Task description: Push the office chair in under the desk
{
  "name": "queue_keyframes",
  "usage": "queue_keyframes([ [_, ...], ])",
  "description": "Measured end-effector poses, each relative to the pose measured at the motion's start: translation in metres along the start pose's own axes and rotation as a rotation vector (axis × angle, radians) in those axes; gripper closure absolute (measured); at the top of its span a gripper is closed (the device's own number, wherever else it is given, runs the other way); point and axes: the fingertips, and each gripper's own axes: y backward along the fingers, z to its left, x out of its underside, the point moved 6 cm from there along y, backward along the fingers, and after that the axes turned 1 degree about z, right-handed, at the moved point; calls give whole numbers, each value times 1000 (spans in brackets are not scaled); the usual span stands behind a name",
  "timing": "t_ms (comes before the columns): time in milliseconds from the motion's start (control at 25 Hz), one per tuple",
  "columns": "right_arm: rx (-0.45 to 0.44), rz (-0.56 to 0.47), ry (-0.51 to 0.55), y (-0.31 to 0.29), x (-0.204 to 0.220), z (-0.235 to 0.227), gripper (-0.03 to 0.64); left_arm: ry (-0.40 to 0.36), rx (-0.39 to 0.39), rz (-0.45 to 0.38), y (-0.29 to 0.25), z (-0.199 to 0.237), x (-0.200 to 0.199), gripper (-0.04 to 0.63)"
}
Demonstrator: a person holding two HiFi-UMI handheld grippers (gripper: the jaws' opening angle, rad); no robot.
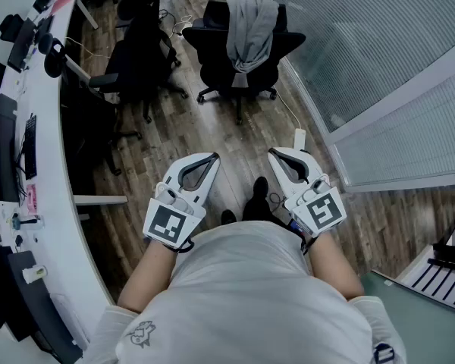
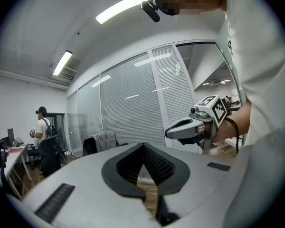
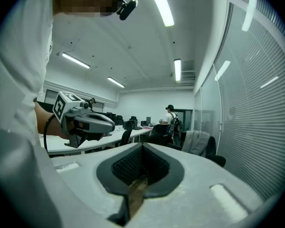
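1. A long white tabletop runs down the left edge, carrying dark monitors and a black keyboard. Any print there is too small to read.
2. The white plastic left tool is held about level over the brown wood-plank floor. Its black-lined jaws are pressed together with nothing between them. Its cube bears a black-and-white square marker, a pattern without letters.
3. The black wheeled office chair stands out in the aisle ahead of both tools. It is well apart from the tabletop and untouched. A grey jacket hangs over its backrest.
4. The white plastic right tool is likewise closed and empty, and has its own patterned cube.
5. A glass wall with white blinds runs along the right side, near the chair.
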Motion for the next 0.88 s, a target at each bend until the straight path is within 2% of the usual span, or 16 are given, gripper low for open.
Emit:
queue_keyframes([
  [520,-21,17,-44,-5,19,-31,615,38,-3,36,-35,6,15,595],
  [880,-12,27,-28,-20,36,-109,614,63,-20,65,-105,29,21,597],
])
